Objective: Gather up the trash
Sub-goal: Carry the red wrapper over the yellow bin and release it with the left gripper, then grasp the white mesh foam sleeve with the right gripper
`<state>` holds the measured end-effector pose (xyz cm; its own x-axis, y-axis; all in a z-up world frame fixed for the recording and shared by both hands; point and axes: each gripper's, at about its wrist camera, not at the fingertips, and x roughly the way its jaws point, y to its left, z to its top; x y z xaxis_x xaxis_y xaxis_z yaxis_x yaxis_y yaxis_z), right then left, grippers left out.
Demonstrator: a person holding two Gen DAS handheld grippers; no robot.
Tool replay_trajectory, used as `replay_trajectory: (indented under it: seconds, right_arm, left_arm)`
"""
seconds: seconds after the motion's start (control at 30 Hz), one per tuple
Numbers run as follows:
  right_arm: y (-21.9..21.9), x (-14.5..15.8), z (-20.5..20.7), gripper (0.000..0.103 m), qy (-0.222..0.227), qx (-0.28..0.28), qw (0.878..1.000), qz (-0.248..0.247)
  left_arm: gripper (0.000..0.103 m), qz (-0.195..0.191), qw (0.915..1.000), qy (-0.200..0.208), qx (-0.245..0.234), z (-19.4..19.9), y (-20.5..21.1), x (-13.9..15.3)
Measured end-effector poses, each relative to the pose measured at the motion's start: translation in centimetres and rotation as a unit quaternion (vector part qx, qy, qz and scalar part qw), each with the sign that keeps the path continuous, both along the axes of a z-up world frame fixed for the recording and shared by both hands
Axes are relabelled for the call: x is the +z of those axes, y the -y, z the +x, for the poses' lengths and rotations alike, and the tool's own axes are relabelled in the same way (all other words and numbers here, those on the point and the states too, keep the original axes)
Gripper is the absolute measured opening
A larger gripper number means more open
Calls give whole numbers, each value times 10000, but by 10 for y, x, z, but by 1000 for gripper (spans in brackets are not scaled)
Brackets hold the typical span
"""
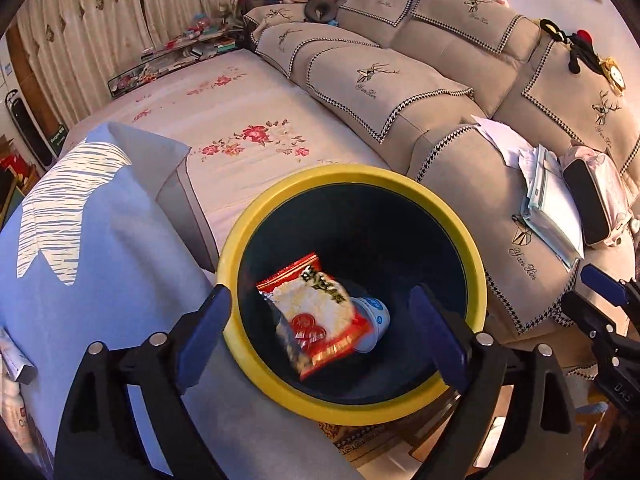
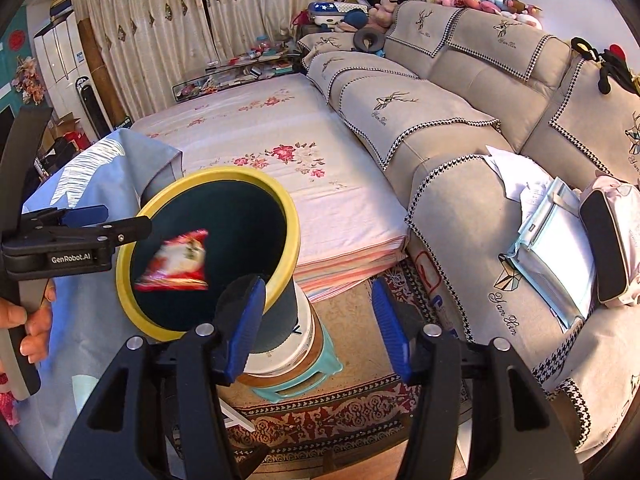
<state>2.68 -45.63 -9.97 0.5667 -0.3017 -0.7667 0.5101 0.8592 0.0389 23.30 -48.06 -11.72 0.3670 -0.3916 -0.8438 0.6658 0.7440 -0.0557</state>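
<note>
Here, left gripper (image 1: 320, 332) over bin (image 1: 478, 276), jaws wide, empty, right gripper (image 2: 316, 328) likewise, wrapper (image 2: 176, 262) blurred, perhaps falling.

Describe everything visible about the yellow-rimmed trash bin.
The round, dark-walled trash bin with a thick yellow rim looks like plastic. It appears to stand upright on a white container stacked on a teal stool, beside the floral-sheeted bed and touching the blue blanket. Inside lie a red-and-white snack wrapper and a white cup on its side. In the right wrist view the wrapper is blurred.
</note>
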Motion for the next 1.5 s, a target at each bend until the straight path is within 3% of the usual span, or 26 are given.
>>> replay_trajectory:
  seconds: [0.13, 0.3, 0.47, 0.53, 0.7, 0.8, 0.93, 1.07, 1.17, 1.27, 1.43, 1.5]
  right_arm:
    - [-7, 5, -1, 56, 23, 23, 10000, -23]
    - [-24, 7, 10, 56, -12, 225, 9997, -39]
    - [-62, 10, 36, 56, 61, 734, 9973, -5]
    - [-89, 15, 56, 56, 126, 1129, 9935, 52]
    - [-171, 34, 107, 56, 328, 2184, 9753, 87]
    - [-229, 52, 136, 56, 518, 2908, 9553, 113]
    - [-309, 75, 176, 59, 730, 3690, 9266, 12]
    - [-372, 90, 217, 60, 751, 4168, 9058, -115]
    - [-415, 92, 238, 62, 697, 4452, 8915, -474]
    - [-440, 86, 260, 65, 556, 4463, 8885, -910]
    - [-448, 72, 271, 66, 378, 4492, 8881, -895]
    - [-450, 67, 275, 62, 318, 4504, 8877, -903]
  left_arm:
    - [91, -295, 9995, 39, 49, -6, -24, 24]
    - [92, -856, 9957, 224, 255, -29, -87, 70]
    - [93, -1272, 9882, 544, 651, -70, -191, 108]
    - [95, -1360, 9824, 766, 1027, -90, -249, 118]
    - [96, -1151, 9640, 1163, 2098, -117, -364, 127]
    - [96, -889, 9494, 1418, 2658, -133, -416, 126]
    - [96, -1024, 9349, 1387, 3104, -145, -471, 120]
    - [96, -1163, 9267, 1339, 3312, -148, -504, 115]
    - [96, -1172, 9253, 1345, 3348, -148, -512, 114]
    - [96, -1186, 9240, 1352, 3376, -149, -515, 111]
    - [96, -1200, 9233, 1293, 3412, -147, -517, 105]
    - [96, -1211, 9234, 1254, 3419, -146, -517, 103]
